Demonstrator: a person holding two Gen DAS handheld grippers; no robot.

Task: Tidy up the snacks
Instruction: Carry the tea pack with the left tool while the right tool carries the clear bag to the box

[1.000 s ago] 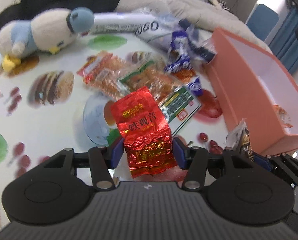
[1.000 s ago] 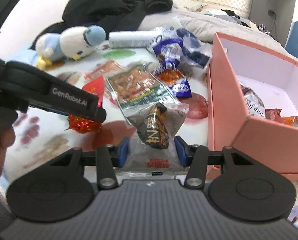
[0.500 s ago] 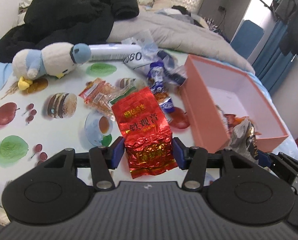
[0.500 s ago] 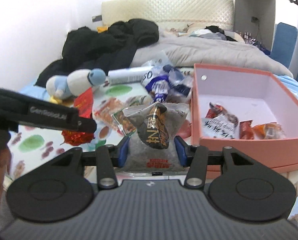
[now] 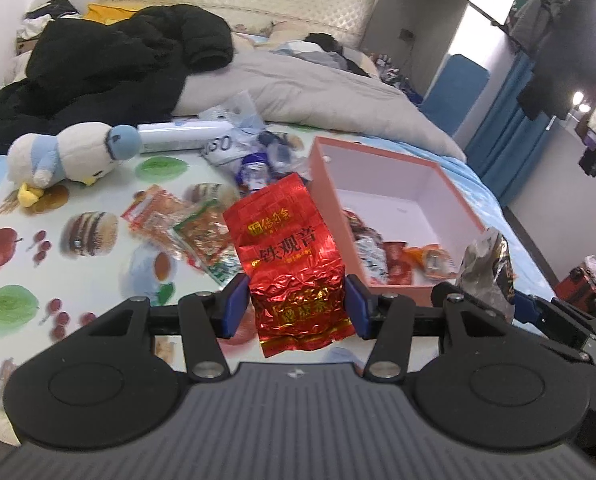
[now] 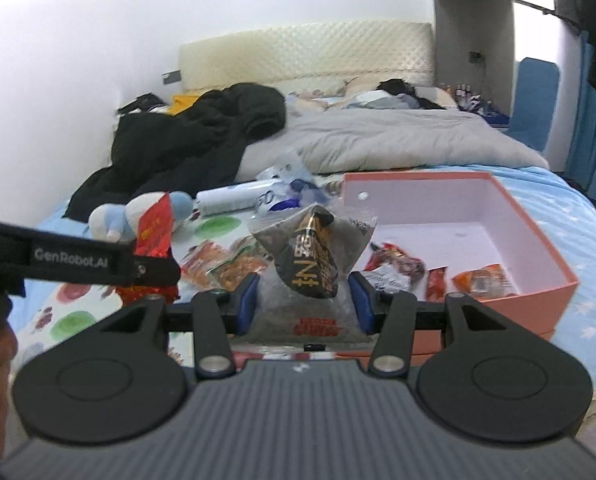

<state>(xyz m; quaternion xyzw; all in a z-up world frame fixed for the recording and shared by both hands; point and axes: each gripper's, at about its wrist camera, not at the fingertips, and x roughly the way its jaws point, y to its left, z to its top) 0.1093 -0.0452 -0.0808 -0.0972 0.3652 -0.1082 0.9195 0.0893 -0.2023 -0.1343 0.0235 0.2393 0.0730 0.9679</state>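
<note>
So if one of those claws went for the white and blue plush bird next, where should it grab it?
Probably across the plump white body of the plush bird, from above. It lies on its side on the printed cloth with open cloth around it, so the claw can straddle the soft middle and squeeze. The blue head and yellow feet are smaller ends and would likely let it dangle or slip.
</note>
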